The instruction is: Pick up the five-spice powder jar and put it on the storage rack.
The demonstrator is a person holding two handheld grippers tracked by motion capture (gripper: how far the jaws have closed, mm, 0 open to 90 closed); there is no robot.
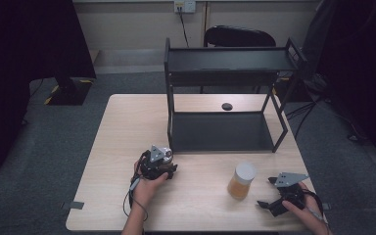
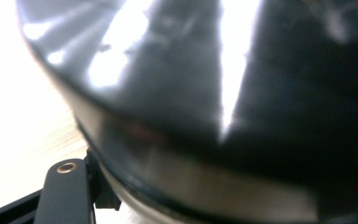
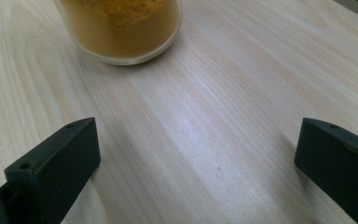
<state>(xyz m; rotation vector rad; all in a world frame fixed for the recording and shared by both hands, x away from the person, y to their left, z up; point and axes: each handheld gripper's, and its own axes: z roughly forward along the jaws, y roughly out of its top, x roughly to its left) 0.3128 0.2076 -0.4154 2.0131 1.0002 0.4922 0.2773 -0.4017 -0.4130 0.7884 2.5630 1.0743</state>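
A black two-tier shelf rack stands at the wooden table's twelve o'clock side. A dark chair sits behind it.

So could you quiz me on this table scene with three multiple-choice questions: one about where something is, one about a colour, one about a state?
1. Where does the jar stand?
A. on the shelf's top board
B. on the table, between the two grippers
C. on the floor

2. What colour is the jar's filling?
A. green
B. blue
C. orange-yellow

3. How do the right gripper jaws stand?
A. wide apart
B. shut on the jar
C. shut on a cable

Answers: B, it stands on the table; C, seen through the glass; A, bare wood between the jaws.
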